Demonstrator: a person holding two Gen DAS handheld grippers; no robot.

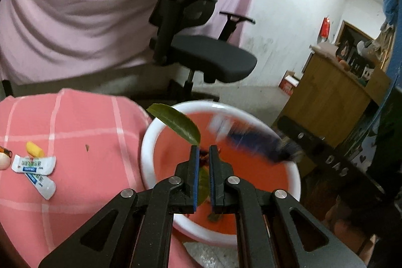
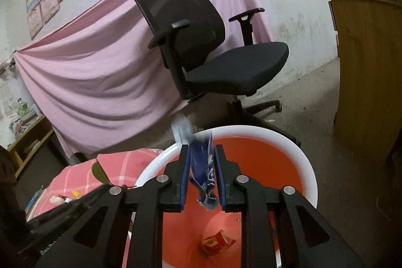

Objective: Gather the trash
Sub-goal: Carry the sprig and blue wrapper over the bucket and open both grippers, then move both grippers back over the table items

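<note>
A red bin with a white rim (image 1: 150, 140) stands beside a pink checked table. My left gripper (image 1: 204, 151) hovers over the bin, jaws nearly closed; a green leaf (image 1: 176, 121) sticks to the left fingertip. My right gripper (image 2: 201, 152) is over the same bin (image 2: 296, 157), jaws slightly parted, with a blue and white wrapper (image 2: 202, 167) between them, blurred. That wrapper also shows in the left wrist view (image 1: 251, 140). A red carton (image 2: 217, 241) lies in the bin. White sachets (image 1: 34, 166) and a yellow scrap (image 1: 34, 148) lie on the table.
A black office chair (image 2: 213, 54) stands behind the bin before a pink hanging sheet (image 2: 100, 62). A wooden cabinet (image 2: 369, 72) is at the right. The pink checked cloth (image 1: 75, 132) covers the table left of the bin.
</note>
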